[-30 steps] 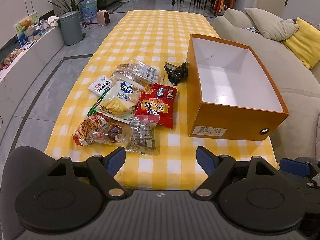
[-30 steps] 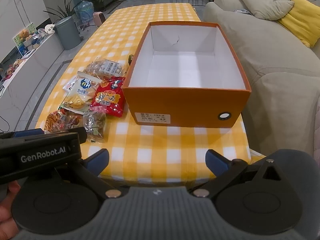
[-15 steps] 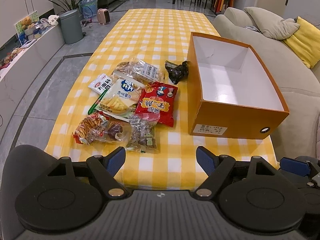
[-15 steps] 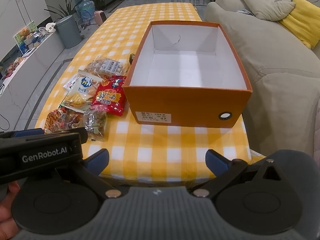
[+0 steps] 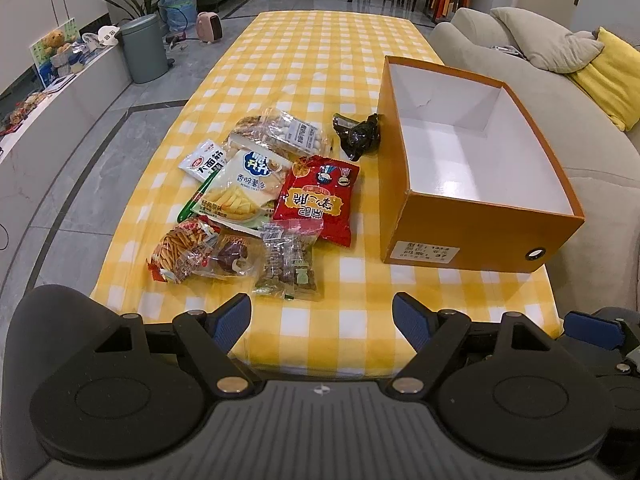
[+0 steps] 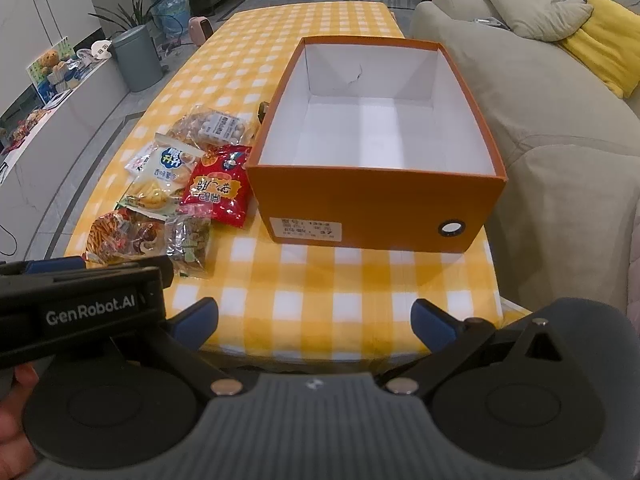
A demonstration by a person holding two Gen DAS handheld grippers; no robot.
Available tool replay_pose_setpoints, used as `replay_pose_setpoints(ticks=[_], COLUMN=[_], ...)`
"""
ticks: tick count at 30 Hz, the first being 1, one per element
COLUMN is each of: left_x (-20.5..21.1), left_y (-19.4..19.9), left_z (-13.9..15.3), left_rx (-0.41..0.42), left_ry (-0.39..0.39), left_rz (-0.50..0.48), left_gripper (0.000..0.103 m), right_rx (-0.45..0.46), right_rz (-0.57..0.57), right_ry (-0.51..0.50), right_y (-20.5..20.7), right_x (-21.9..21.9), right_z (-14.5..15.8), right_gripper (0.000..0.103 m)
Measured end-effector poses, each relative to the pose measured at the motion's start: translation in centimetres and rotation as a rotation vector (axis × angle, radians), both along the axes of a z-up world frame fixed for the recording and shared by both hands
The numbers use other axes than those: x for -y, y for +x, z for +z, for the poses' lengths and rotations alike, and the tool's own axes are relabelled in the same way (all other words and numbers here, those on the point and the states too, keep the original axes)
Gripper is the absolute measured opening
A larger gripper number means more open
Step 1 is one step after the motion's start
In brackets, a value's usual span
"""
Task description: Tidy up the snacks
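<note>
Several snack packets lie in a loose heap on the yellow checked tablecloth (image 5: 320, 60): a red bag (image 5: 318, 200), a white-and-green potato crisp bag (image 5: 246, 188), a clear bag of nuts (image 5: 280, 132), a bag of orange sticks (image 5: 180, 248), a clear bag of small sweets (image 5: 290, 266) and a dark wrapped item (image 5: 358, 136). To their right stands an open orange box (image 5: 476, 224), white inside and holding nothing (image 6: 372, 136). My left gripper (image 5: 322, 320) hangs open over the table's near edge, short of the heap. My right gripper (image 6: 314, 320) is open in front of the box.
A beige sofa (image 6: 560, 128) with a grey cushion and a yellow pillow (image 6: 608, 44) runs along the table's right side. A grey bin (image 5: 144, 50) and a low cabinet stand on the floor to the left. A hand (image 6: 16, 412) holds the left gripper's body (image 6: 80, 308).
</note>
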State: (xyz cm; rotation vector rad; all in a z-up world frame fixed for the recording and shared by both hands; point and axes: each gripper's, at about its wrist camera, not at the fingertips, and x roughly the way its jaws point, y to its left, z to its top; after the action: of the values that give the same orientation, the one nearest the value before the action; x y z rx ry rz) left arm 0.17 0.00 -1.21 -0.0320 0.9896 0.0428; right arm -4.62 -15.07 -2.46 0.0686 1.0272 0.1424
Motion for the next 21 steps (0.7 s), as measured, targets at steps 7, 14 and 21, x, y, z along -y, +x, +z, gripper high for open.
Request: replay_pose_setpoints(ticks=[7, 14, 21], left_x=[-0.02, 0.09, 0.11], left_y=[-0.1, -0.2, -0.27], left_z=[-0.1, -0.06, 0.14], left_rx=[-0.003, 0.002, -0.002], left_ry=[0.0, -0.001, 0.001], left_rz=[0.002, 0.008, 0.013], left_gripper=[0.094, 0.094, 0.094], right_rx=[-0.004, 0.0, -0.001], right_rz=[0.003, 0.003, 0.003], right_ry=[-0.006, -0.008, -0.013], right_y=[-0.02, -0.06, -0.01], right_x=[-0.03, 0.06, -0.04], right_z=[-0.02, 0.22, 0.18], right_gripper=[0.1, 0.1, 0.1])
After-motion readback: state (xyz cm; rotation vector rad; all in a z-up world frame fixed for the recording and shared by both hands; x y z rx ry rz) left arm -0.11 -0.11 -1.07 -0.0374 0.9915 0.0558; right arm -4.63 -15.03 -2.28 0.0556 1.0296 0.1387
